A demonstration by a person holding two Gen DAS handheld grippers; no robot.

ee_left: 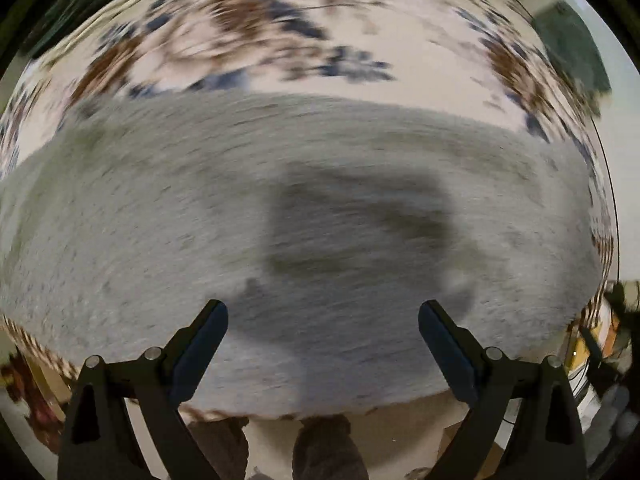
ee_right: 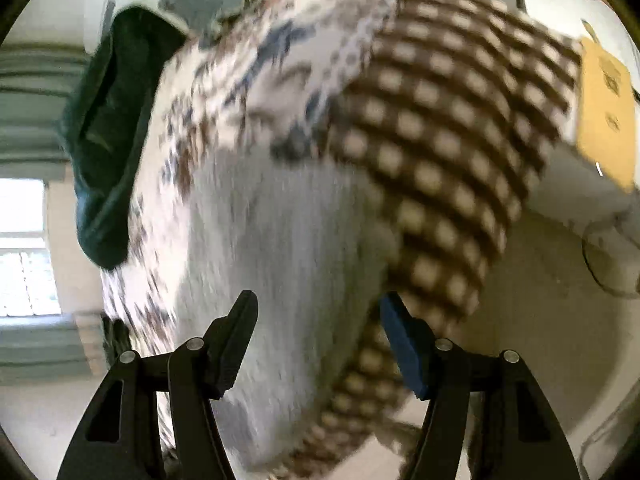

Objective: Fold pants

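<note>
Below both tongs, left [ee_left: 323, 316] and right [ee_right: 318, 308], the grey pants [ee_left: 280, 220] lie flat on the patterned bed [ee_left: 400, 68], so I hold both pairs apart and empty, free to take a fresh edge.

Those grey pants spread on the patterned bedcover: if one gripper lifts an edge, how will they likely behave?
The grey pants lie flat with soft wrinkles, so they are probably floppy and would drape. The surface looks fuzzy, so likely not slippery. On the patterned bedcover they may drag it when pushed.
</note>
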